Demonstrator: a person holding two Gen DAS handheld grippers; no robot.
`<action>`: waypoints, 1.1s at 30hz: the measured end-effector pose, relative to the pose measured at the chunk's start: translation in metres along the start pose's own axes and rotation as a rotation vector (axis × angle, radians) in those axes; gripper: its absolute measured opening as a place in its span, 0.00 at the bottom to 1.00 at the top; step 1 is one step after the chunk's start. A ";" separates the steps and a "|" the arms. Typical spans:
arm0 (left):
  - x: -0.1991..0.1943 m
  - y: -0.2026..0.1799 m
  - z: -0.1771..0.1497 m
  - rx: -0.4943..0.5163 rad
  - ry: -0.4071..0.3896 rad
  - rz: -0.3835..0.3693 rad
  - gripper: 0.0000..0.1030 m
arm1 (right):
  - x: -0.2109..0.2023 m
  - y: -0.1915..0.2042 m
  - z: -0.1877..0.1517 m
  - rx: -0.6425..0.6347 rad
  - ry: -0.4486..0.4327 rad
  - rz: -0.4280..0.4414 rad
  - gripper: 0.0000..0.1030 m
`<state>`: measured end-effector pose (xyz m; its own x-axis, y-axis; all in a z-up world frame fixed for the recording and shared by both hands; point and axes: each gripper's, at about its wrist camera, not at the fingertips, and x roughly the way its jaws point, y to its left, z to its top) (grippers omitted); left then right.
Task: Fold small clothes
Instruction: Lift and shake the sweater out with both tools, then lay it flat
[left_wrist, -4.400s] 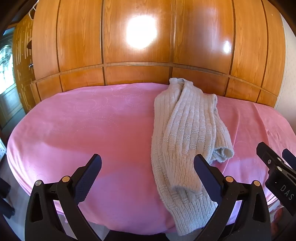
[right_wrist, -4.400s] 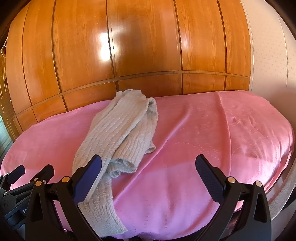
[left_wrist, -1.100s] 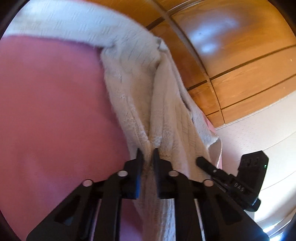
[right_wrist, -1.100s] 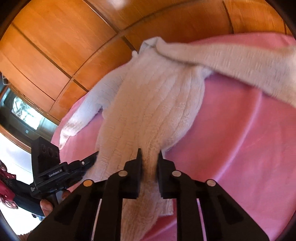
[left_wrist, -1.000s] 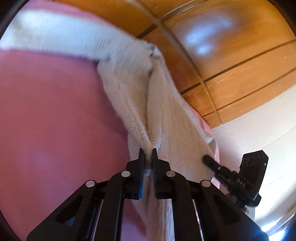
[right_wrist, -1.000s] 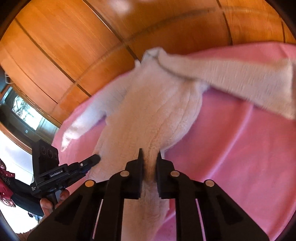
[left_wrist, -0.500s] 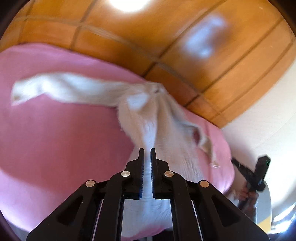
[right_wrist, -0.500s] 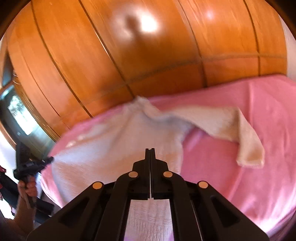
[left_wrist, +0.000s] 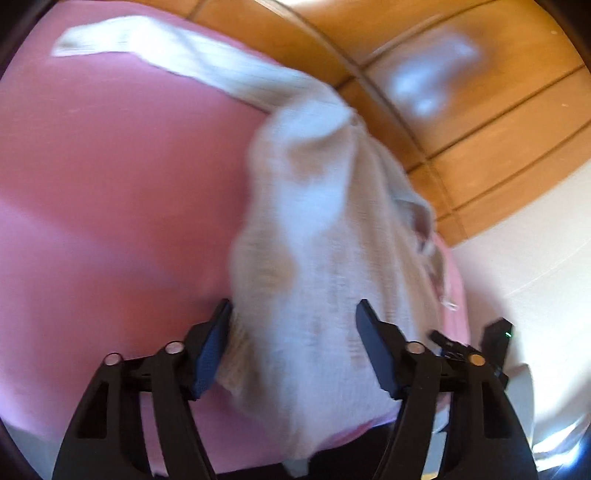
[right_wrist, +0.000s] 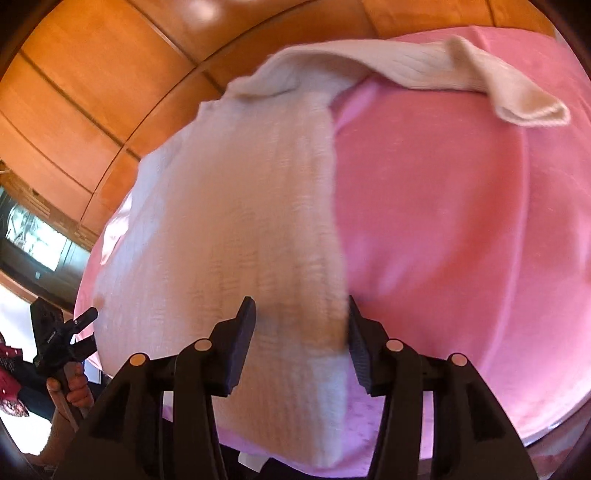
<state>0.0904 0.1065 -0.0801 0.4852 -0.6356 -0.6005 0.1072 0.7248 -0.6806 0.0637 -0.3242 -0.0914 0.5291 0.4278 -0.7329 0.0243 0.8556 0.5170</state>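
A cream knitted sweater (left_wrist: 314, 229) lies spread on the pink table cover (left_wrist: 92, 166), one sleeve stretched out to the far left. My left gripper (left_wrist: 293, 321) is open, its jaws either side of the sweater's hem at the near table edge. In the right wrist view the sweater (right_wrist: 236, 206) lies spread with its other sleeve (right_wrist: 424, 70) stretched to the far right. My right gripper (right_wrist: 301, 325) is open, straddling the hem's right corner. Each gripper shows in the other's view, the right one (left_wrist: 491, 347) and the left one (right_wrist: 59, 339).
A glossy wooden panelled wall (left_wrist: 461, 92) stands right behind the table. A white wall (left_wrist: 535, 258) is to the right. The pink cover (right_wrist: 461, 221) hangs over the near edge. A dark window or doorway (right_wrist: 33, 232) is at the far left.
Both grippers were shut on the sweater's hem half a second ago; now both have opened and let go. The sweater has dropped flat onto the cover, sleeves spread out.
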 end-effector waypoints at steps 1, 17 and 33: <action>0.008 -0.003 0.002 0.006 0.020 -0.003 0.18 | 0.000 0.003 0.001 -0.015 0.013 0.013 0.12; -0.064 -0.012 0.022 -0.056 0.031 0.079 0.50 | -0.068 0.018 0.001 -0.108 -0.079 -0.113 0.09; -0.019 -0.021 -0.014 0.071 0.079 -0.058 0.09 | -0.056 -0.003 -0.009 -0.058 -0.038 -0.097 0.10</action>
<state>0.0671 0.0998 -0.0606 0.4066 -0.6937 -0.5945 0.1956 0.7017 -0.6851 0.0260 -0.3483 -0.0558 0.5584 0.3313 -0.7605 0.0286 0.9085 0.4168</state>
